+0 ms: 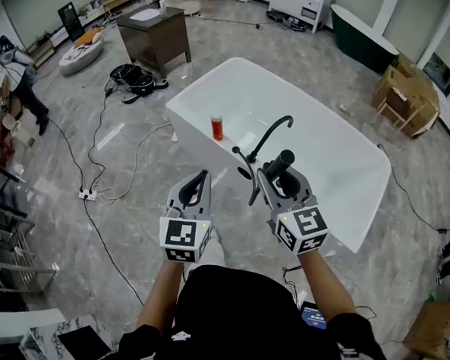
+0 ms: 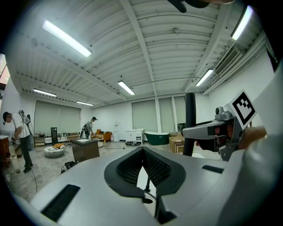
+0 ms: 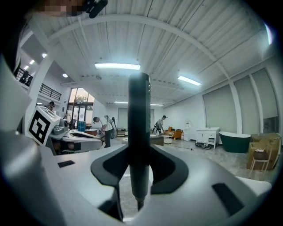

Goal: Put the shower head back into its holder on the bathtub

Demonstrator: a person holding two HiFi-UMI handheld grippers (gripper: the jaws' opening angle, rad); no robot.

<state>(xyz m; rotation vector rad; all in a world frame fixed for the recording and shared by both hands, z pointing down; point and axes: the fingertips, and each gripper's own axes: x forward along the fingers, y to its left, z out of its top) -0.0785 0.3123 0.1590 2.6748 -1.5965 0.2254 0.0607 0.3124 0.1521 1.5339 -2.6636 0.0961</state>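
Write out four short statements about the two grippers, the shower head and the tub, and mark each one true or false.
1. The right gripper is shut on the black shower head. True.
2. The left gripper holds the red bottle. False: its jaws are together with nothing between them, and the red bottle stands apart at the tub's rim.
3. The bathtub is white. True.
4. The shower head lies on the floor beside the tub. False: it stands upright between the right gripper's jaws, near the black faucet.
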